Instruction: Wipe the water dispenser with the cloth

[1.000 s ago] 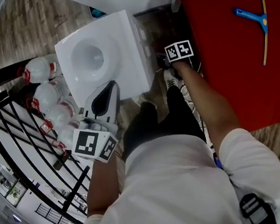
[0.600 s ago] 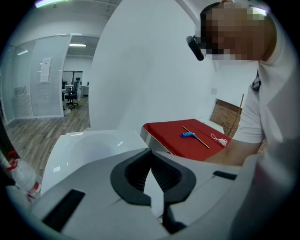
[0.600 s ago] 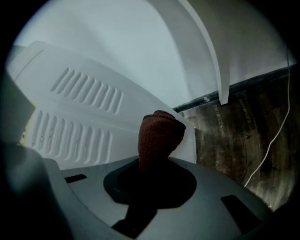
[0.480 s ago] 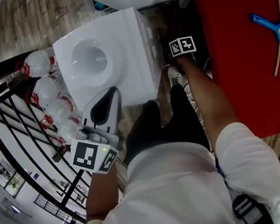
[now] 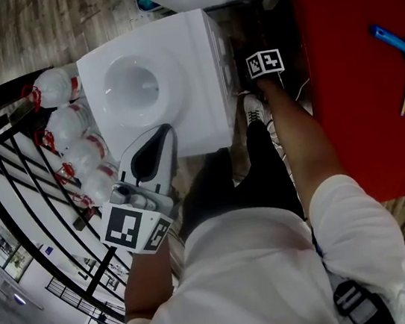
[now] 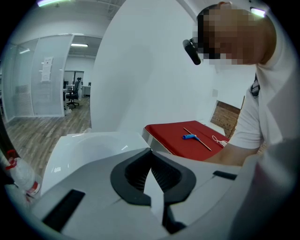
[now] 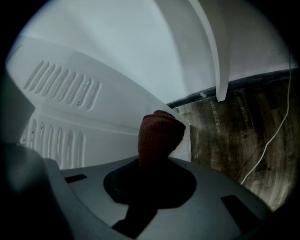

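Note:
The white water dispenser [image 5: 173, 64] stands below me, its top showing a round recess. My right gripper is low beside its right side; in the head view only its marker cube [image 5: 264, 64] shows. In the right gripper view this gripper [image 7: 154, 164] is shut on a reddish-brown cloth [image 7: 159, 133], which sticks out toward the dispenser's vented side panel [image 7: 65, 93] near its lower corner. My left gripper [image 5: 160, 131] hovers over the near edge of the dispenser top. Its jaws meet at the tips [image 6: 149, 151] with nothing held.
A red table [image 5: 351, 97] at the right carries a blue squeegee [image 5: 395, 45]. Several white bottles with red caps [image 5: 69, 128] and a black railing [image 5: 18, 192] lie to the left. A white cable [image 7: 272, 140] runs over the wooden floor. The person's shoe [image 5: 254, 114] is by the dispenser.
The head view has drifted slightly, so the dispenser and table sit further right. The right gripper has edged a little closer to the dispenser's side. The left gripper holds its place.

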`<move>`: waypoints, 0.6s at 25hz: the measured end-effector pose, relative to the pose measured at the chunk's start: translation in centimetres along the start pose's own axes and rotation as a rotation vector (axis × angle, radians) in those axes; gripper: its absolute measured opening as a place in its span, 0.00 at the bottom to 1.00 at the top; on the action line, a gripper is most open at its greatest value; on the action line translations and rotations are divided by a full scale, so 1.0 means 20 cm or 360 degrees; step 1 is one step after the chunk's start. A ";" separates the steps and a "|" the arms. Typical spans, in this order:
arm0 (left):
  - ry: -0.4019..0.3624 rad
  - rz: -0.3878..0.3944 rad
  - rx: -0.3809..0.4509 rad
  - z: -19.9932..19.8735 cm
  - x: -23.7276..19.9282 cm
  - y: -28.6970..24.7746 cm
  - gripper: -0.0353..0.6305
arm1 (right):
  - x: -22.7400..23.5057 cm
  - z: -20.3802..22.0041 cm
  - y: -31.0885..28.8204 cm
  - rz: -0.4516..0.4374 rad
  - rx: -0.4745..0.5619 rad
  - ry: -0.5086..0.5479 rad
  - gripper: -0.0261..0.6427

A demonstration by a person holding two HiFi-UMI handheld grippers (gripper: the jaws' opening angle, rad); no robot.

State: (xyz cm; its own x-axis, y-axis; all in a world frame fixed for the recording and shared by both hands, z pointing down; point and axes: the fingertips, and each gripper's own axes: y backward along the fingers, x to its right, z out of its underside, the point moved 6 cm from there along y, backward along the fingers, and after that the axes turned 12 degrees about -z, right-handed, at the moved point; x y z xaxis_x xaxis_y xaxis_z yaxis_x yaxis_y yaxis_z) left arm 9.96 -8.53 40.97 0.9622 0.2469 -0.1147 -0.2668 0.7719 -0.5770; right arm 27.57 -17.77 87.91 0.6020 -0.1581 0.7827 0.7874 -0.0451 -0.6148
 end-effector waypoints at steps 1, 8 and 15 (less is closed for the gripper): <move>0.0000 0.0000 0.0003 0.00 0.00 0.00 0.04 | 0.00 0.00 0.00 -0.0001 0.0008 -0.0002 0.12; -0.0020 -0.0005 0.0027 0.01 0.00 -0.01 0.04 | -0.20 -0.01 0.16 0.0014 0.0179 0.0055 0.12; -0.0037 0.0007 0.0043 0.00 0.03 -0.01 0.04 | -0.74 -0.03 0.65 -0.0212 0.0436 0.0343 0.12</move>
State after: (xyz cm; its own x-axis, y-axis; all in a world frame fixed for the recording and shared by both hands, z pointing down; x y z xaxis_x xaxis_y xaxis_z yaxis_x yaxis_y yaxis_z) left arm 10.62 -8.59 41.05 0.9596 0.2635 -0.0984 -0.2727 0.7861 -0.5547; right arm 28.80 -16.62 68.40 0.4731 -0.3740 0.7977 0.8808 0.1818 -0.4371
